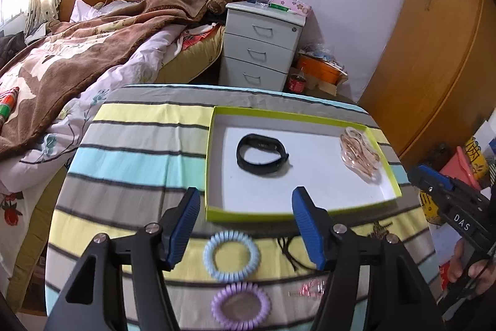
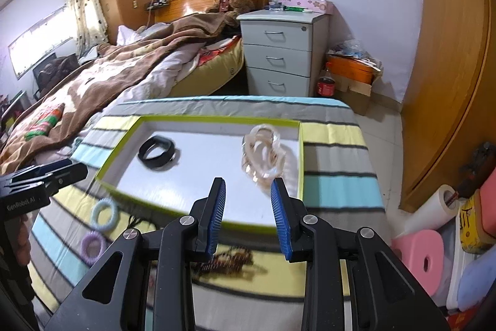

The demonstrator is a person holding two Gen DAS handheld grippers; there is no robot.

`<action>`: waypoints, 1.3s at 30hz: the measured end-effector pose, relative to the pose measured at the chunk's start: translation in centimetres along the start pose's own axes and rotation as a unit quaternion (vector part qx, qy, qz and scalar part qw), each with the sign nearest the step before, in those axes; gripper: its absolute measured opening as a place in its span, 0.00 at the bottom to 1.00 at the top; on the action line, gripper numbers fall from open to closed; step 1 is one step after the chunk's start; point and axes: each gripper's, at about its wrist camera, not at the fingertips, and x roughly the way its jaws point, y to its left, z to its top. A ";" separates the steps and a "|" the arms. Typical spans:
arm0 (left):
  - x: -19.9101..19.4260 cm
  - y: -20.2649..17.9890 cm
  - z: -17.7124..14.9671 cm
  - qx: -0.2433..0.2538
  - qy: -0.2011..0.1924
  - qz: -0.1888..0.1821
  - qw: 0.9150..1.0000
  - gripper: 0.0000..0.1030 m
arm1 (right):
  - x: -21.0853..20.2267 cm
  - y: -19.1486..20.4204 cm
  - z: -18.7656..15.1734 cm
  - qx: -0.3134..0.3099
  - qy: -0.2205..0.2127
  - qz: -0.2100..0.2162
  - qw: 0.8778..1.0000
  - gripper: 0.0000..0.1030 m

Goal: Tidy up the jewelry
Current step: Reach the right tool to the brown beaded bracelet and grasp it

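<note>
Left wrist view: my left gripper stands wide apart with nothing between its pads, above the striped cloth. My right gripper is partly spread, also empty. Beyond them, the green-rimmed tray holds a black band and a pinkish clear hair claw. Blue coil tie and purple coil tie lie outside the tray's near edge.

tray lime rim, white floor | band black | cloth yellow-grey-aqua stripes

Black band, peach clip in tray.
</note>
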 end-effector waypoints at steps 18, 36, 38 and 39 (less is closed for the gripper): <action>-3.0 3.0 -6.3 -0.029 0.007 -0.001 1.000 0.66 | 1.2 1.7 -4.7 0.020 0.030 0.008 0.999 0.51; -1.8 3.5 -9.4 -0.022 0.047 0.001 0.999 0.66 | 4.0 1.7 -6.1 0.088 0.065 -0.035 0.993 0.46; -1.6 3.4 -9.5 -0.021 0.051 0.000 0.998 0.66 | 3.7 1.7 -6.2 0.087 0.060 -0.037 0.994 0.40; -1.5 3.4 -9.6 -0.020 0.052 0.001 0.998 0.66 | 3.6 1.7 -6.2 0.086 0.060 -0.038 0.994 0.39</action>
